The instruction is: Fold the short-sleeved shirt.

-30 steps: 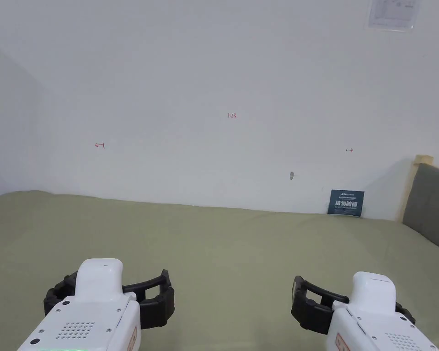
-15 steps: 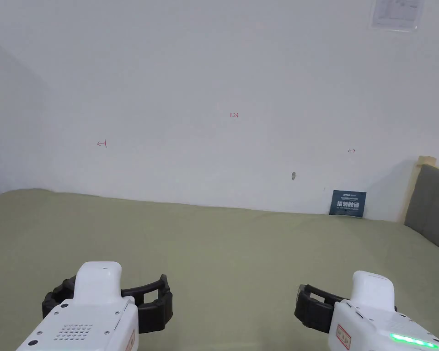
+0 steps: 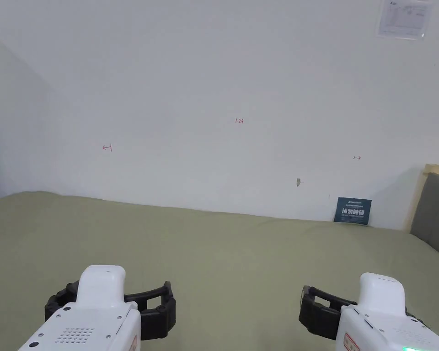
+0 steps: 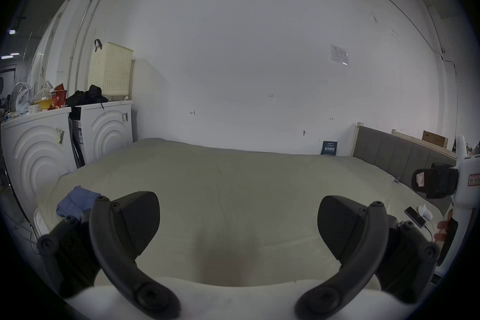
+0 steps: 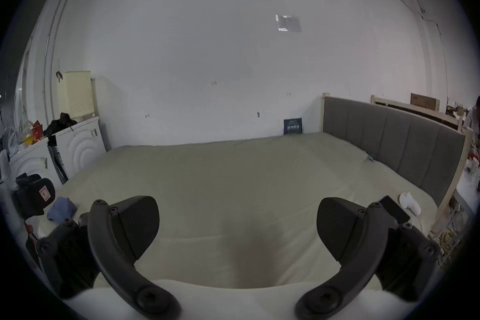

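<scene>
Well apart, blue shirt (image 4: 78, 201), gaping jaws

Bed (image 4: 233, 190) middle open – blue cloth (image 4: 76, 201) at left edge, phone (image 5: 394, 208) at right.

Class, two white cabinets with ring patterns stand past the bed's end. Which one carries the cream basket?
The cabinet next to the wall: the cream basket stands on it. The other cabinet carries small clutter.

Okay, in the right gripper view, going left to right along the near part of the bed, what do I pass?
Left gripper → crumpled blue cloth → right gripper, its jaws apart → dark phone → small white object, beside the grey headboard.
</scene>
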`<control>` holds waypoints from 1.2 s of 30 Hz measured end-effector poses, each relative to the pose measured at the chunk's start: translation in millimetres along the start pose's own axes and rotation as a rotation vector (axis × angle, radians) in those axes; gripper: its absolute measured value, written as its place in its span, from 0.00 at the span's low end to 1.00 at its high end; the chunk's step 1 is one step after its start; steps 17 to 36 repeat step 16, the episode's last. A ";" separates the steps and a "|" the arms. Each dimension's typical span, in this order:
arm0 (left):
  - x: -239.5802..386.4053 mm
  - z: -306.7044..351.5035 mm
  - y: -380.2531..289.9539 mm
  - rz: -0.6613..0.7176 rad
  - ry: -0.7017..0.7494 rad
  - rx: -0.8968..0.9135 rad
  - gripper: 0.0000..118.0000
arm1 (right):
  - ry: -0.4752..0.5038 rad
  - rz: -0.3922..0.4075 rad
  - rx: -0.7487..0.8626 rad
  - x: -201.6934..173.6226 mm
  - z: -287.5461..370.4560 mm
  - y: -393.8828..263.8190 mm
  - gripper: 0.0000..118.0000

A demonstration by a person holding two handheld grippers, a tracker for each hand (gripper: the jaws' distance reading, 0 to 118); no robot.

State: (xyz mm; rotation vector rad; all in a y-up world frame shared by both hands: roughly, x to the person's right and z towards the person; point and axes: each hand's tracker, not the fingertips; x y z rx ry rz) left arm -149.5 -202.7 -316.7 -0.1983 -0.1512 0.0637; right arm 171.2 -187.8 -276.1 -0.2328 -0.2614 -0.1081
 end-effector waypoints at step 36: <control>1.1 5.6 7.1 -0.015 -0.027 0.030 1.00 | -0.024 -0.072 0.080 5.3 17.1 16.9 1.00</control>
